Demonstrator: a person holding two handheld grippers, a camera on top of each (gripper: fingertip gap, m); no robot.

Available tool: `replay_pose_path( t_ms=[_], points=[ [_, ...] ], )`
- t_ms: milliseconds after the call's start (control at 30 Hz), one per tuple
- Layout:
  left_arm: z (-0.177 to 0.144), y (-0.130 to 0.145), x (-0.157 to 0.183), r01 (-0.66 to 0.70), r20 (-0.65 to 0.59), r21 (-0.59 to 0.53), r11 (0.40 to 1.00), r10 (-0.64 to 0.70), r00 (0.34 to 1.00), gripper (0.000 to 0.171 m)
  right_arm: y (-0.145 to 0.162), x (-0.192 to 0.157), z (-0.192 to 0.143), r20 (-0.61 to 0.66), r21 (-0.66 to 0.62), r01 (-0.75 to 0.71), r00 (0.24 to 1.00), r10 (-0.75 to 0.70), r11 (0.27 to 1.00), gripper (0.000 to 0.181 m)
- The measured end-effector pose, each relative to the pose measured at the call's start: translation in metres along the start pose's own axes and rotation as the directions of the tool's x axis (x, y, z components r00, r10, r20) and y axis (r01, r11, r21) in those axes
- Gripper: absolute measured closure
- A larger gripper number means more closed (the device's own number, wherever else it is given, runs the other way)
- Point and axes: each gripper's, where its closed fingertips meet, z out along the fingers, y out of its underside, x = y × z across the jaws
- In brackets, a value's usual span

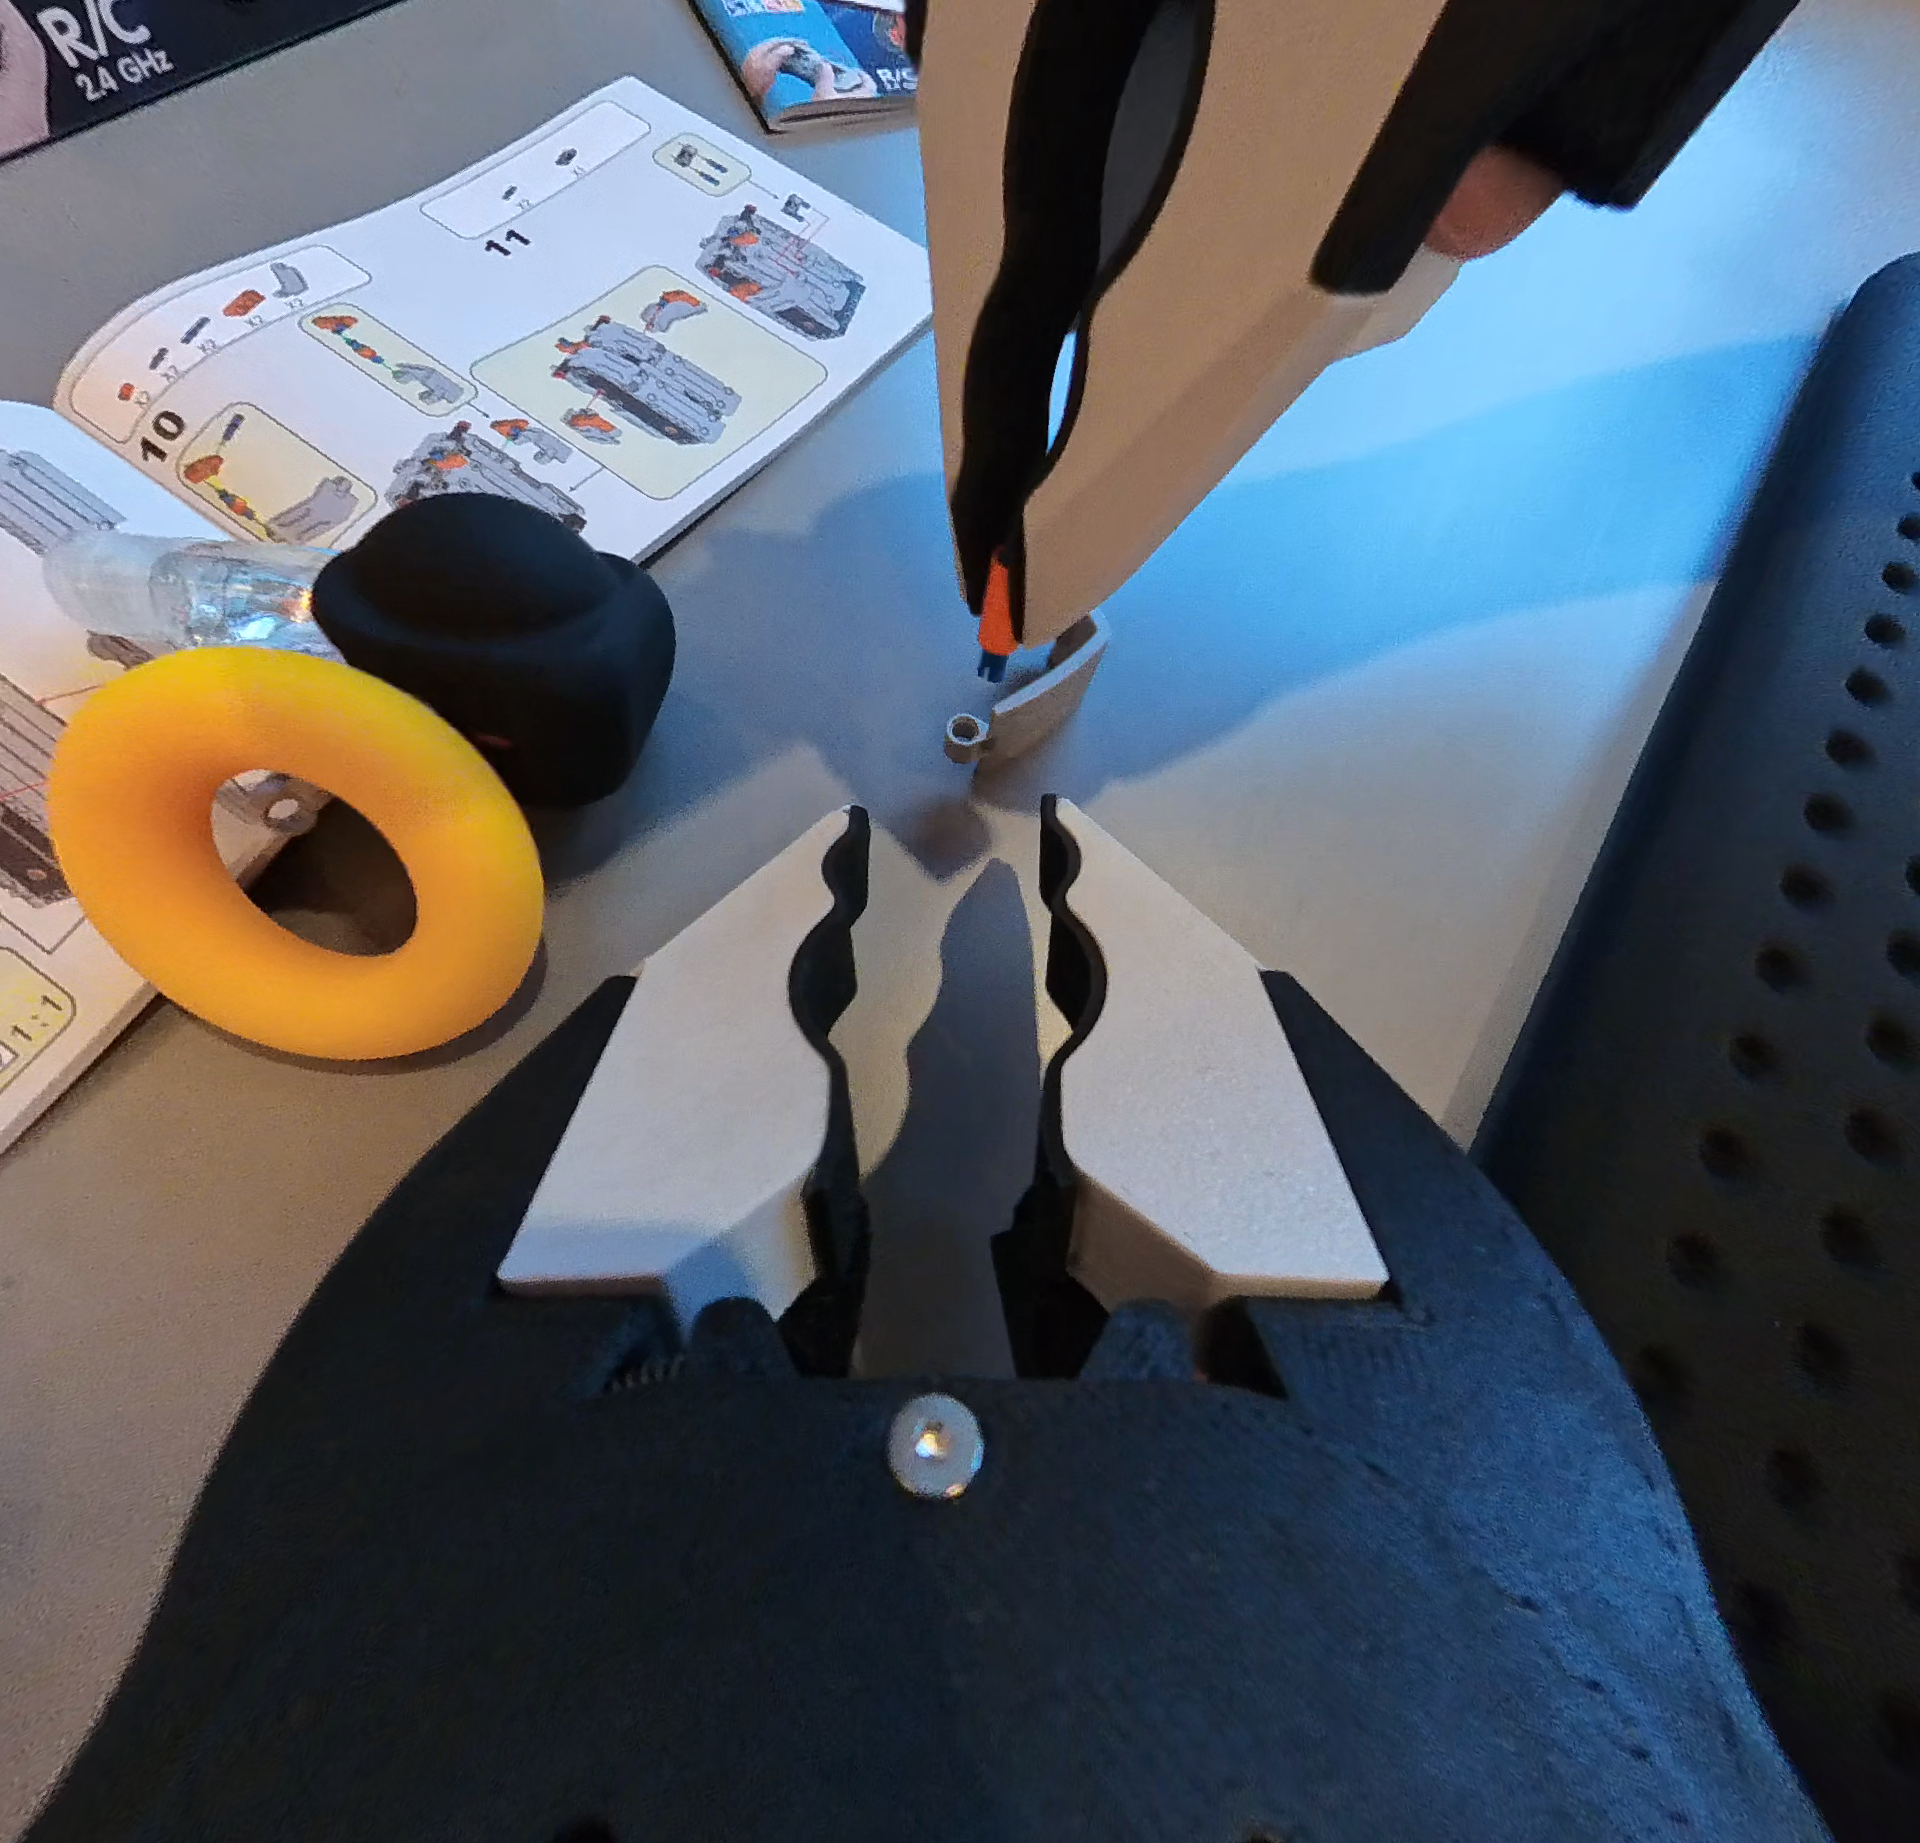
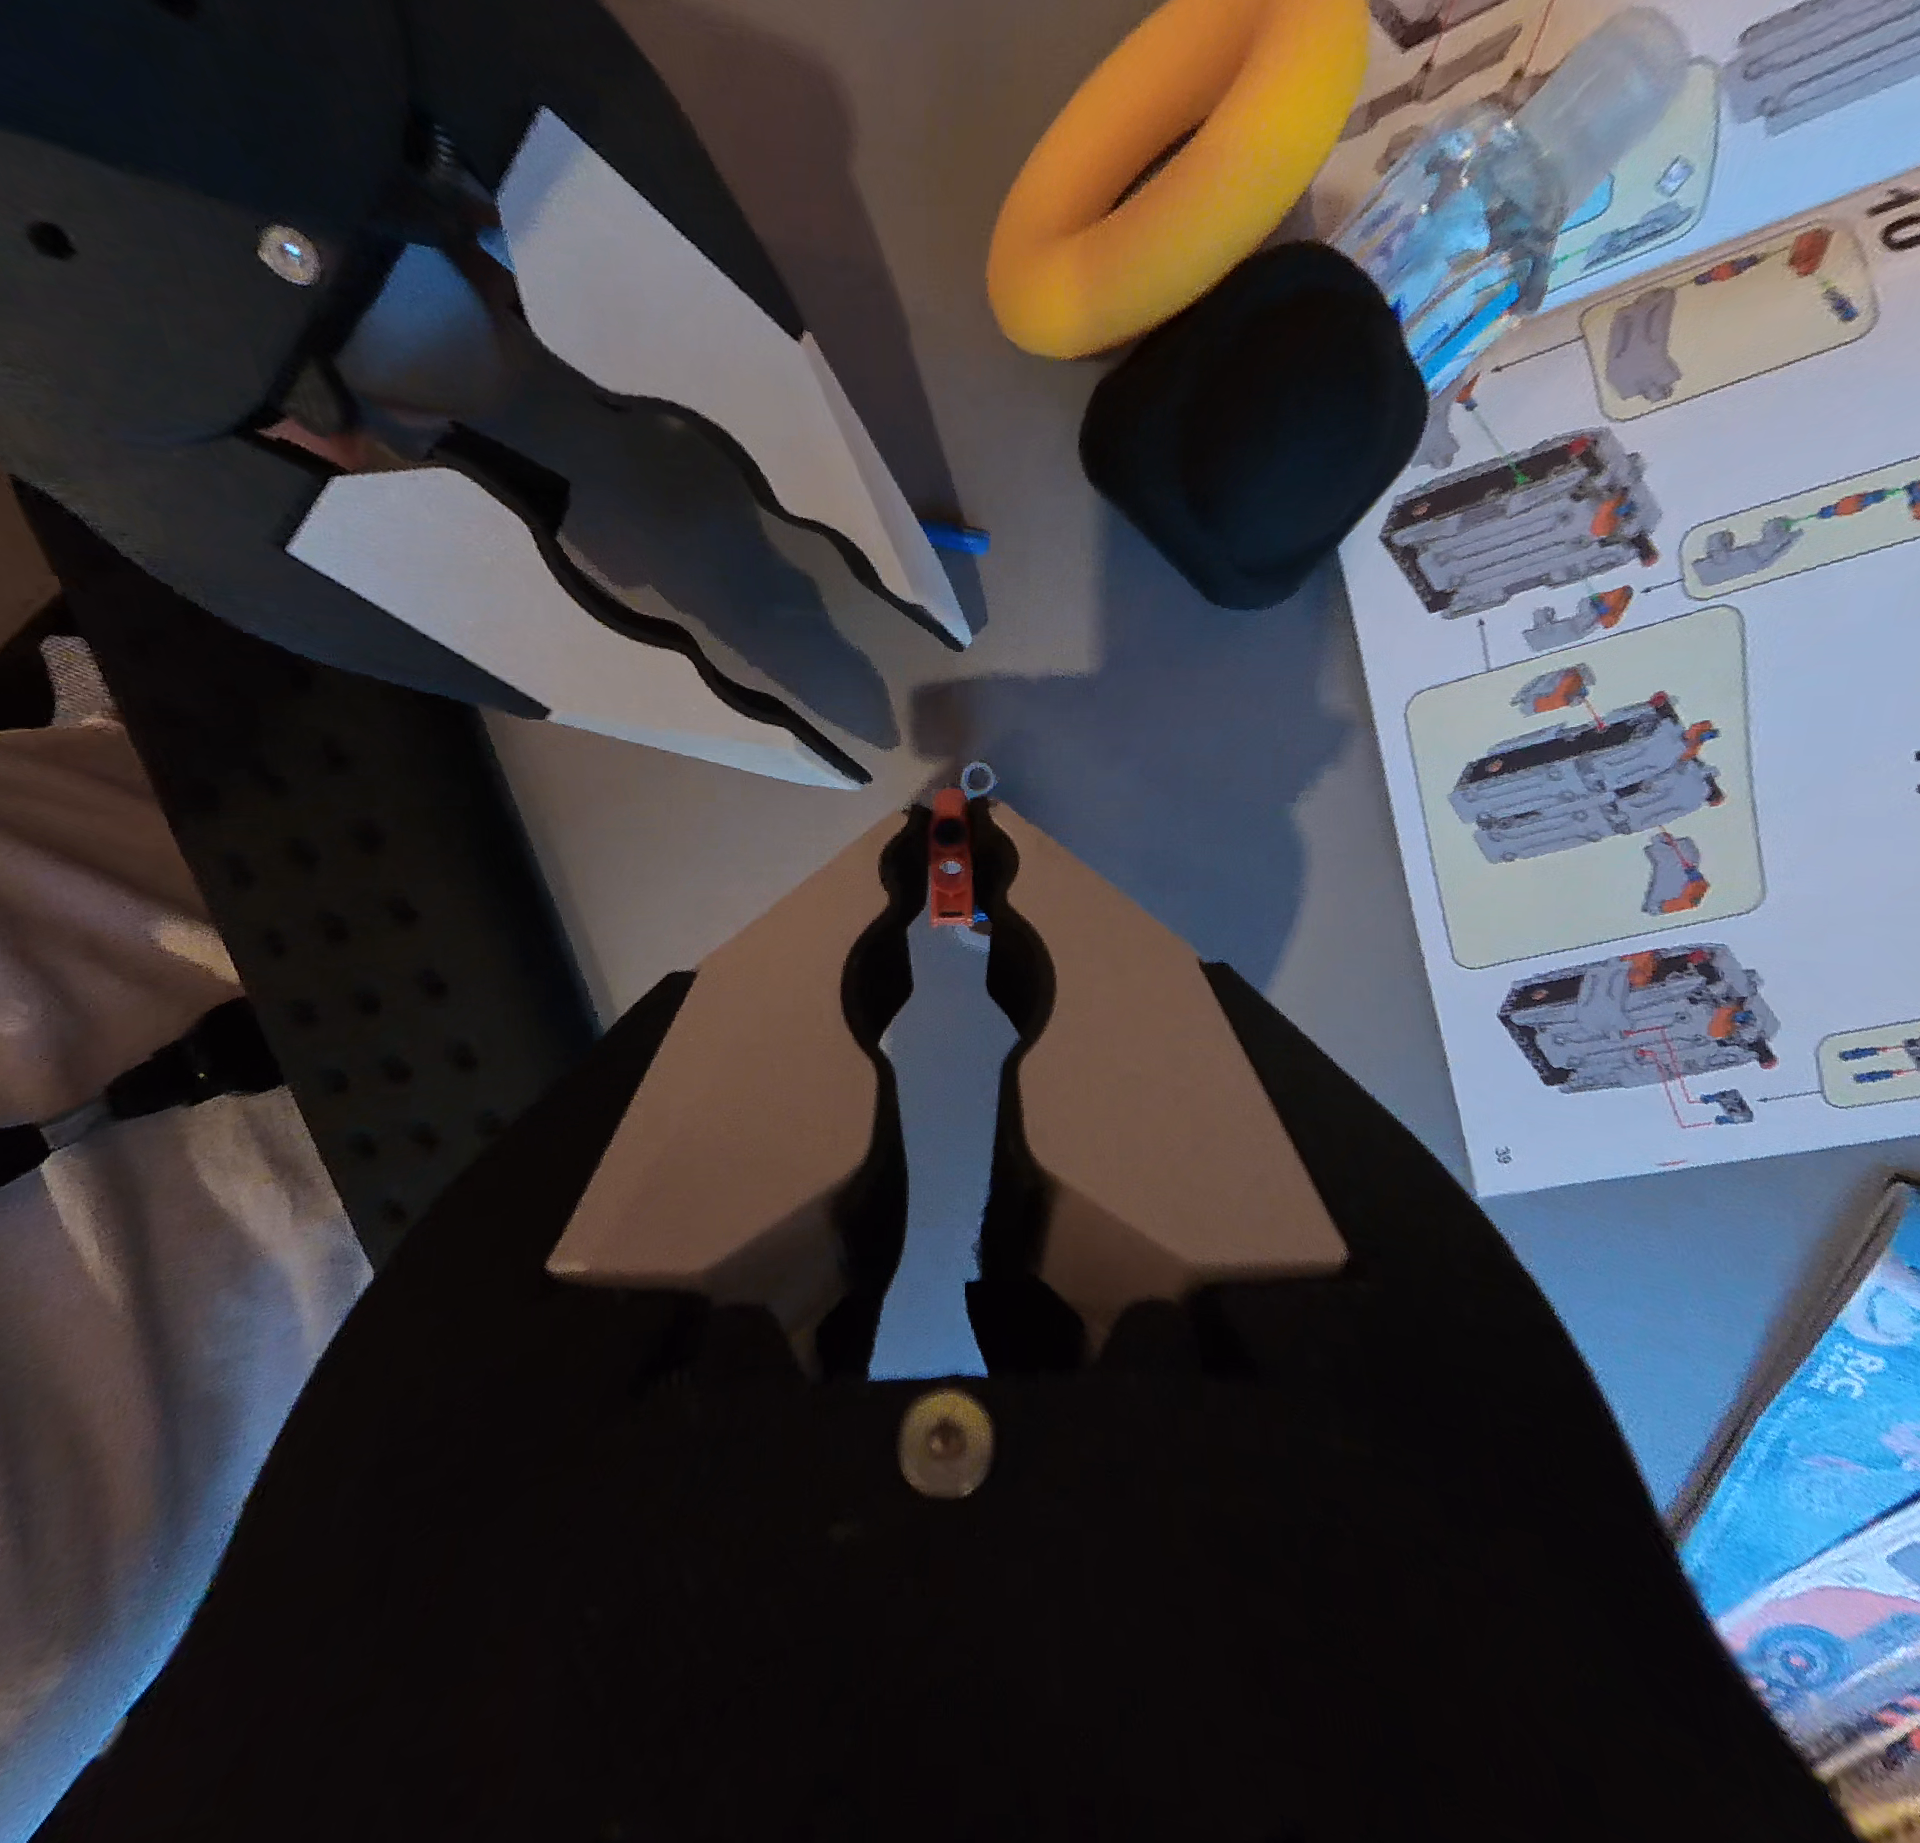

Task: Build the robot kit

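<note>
Grey bench (image 1: 1299,806), left gripper (image 1: 951,837) low with jaws parted and empty, small grey piece (image 1: 1023,702) just ahead, right gripper (image 2: 951,837) pinching an orange piece (image 2: 948,868) over it, yellow ring (image 1: 291,858) and open instruction booklet (image 1: 499,318) beyond.

You are at a hobby or work desk, set up for building a toy kit. The grey table (image 1: 1299,858) has an open building booklet (image 1: 540,339) with step pictures, a toy box (image 1: 114,37) at the far edge, and a small leaflet (image 1: 810,27). A black board with holes (image 1: 1787,962) sits beside it.
</note>
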Motion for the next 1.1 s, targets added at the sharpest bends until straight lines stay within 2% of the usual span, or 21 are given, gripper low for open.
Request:
replay_pose_path(
  t_ms=[100, 267, 400, 467, 533, 600, 667, 833, 1000, 1100],
  points=[
    [0.002, -0.001, 0.002, -0.039, -0.013, -0.011, 0.999, 0.038, 0.999, 0.141, 0.003, 0.002, -0.001, -0.047, -0.011, 0.025, 0.999, -0.026, 1.0, 0.175],
    [0.01, -0.001, 0.001, -0.198, -0.064, -0.092, 0.976, 0.192, 0.979, 0.143, 0.014, -0.002, -0.01, -0.098, 0.012, 0.106, 0.99, -0.105, 0.994, 0.175],
    [0.014, -0.001, 0.002, -0.199, -0.093, -0.095, 0.975, 0.191, 0.977, 0.144, 0.027, 0.004, -0.015, -0.155, -0.005, 0.147, 0.977, -0.145, 0.989, 0.175],
    [0.016, 0.0, 0.003, -0.2, -0.097, -0.098, 0.975, 0.191, 0.977, 0.143, 0.026, 0.001, -0.017, -0.121, 0.039, 0.172, 0.979, -0.166, 0.984, 0.175],
    [0.018, 0.002, 0.002, -0.199, -0.095, -0.113, 0.973, 0.189, 0.977, 0.142, 0.021, 0.01, -0.023, -0.149, 0.115, 0.149, 0.98, -0.131, 0.982, 0.175],
    [0.02, 0.004, 0.002, -0.19, -0.103, -0.13, 0.973, 0.177, 0.979, 0.14, 0.016, 0.01, -0.024, -0.124, 0.198, 0.122, 0.987, -0.099, 0.973, 0.175],
    [0.022, 0.004, 0.003, -0.179, -0.117, -0.127, 0.976, 0.164, 0.979, 0.14, 0.018, 0.009, -0.019, -0.096, 0.221, 0.079, 0.994, -0.059, 0.972, 0.175],
    [0.024, 0.002, 0.003, -0.165, -0.138, -0.118, 0.979, 0.148, 0.979, 0.142, 0.016, 0.005, -0.007, -0.134, 0.149, 0.124, 0.985, -0.104, 0.981, 0.175],
    [0.026, 0.001, 0.007, -0.187, -0.139, -0.112, 0.976, 0.171, 0.975, 0.143, 0.011, 0.0, 0.003, -0.057, 0.015, 0.167, 0.984, -0.166, 0.986, 0.175],
    [0.027, 0.001, 0.007, -0.212, -0.14, -0.112, 0.971, 0.195, 0.971, 0.145, 0.008, 0.001, 0.007, -0.032, 0.002, 0.244, 0.969, -0.243, 0.97, 0.175]
  ],
)
